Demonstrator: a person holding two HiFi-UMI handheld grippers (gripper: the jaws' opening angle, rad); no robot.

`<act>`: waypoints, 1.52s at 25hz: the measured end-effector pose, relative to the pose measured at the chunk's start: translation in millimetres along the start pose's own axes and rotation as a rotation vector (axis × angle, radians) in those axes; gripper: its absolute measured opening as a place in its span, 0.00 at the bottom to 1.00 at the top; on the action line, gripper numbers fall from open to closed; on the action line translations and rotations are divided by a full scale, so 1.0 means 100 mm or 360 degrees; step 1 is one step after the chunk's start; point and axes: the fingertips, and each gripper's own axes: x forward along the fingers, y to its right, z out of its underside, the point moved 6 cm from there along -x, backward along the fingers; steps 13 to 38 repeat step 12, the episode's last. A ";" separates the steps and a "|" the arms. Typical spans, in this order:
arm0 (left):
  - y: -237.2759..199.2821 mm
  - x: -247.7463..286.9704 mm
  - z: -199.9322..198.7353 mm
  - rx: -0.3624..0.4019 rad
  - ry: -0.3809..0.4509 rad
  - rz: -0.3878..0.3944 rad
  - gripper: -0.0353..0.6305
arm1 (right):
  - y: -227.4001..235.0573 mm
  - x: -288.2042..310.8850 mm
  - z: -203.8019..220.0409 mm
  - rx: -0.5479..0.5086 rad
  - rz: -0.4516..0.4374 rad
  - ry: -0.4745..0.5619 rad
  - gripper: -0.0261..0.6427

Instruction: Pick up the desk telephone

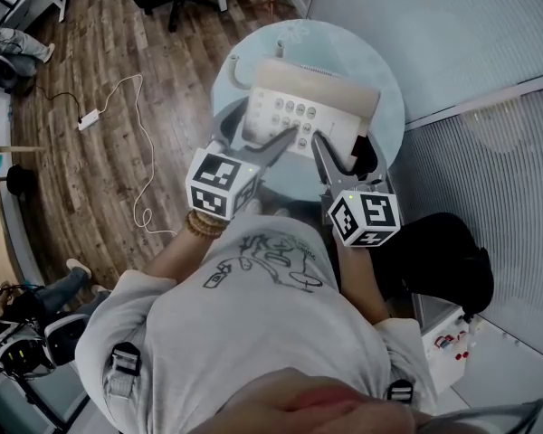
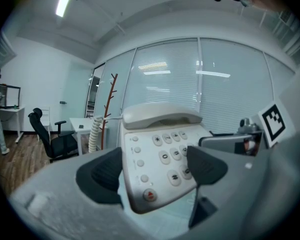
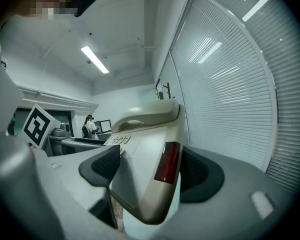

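Note:
The beige desk telephone has its handset resting in the cradle, and both grippers hold it over the round glass table. My left gripper is shut on the phone's near left corner, with its dark pads on either side of the keypad. My right gripper is shut on the near right corner, clamping the phone's edge by the dark red window. From the handset, the coiled cord hangs at the phone's left.
A glass wall with blinds runs close behind and to the right of the table. On the wood floor to the left lies a white cable with an adapter. A black office chair and a coat stand stand beyond.

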 end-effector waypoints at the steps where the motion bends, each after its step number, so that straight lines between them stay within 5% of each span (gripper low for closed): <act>1: 0.00 0.01 0.00 -0.0001 -0.0002 -0.0001 0.66 | 0.01 0.00 0.00 -0.0002 0.0001 0.0001 0.57; 38: 0.01 0.01 0.02 0.0006 0.0003 -0.0002 0.66 | 0.01 -0.01 0.05 0.0007 -0.0002 0.0005 0.57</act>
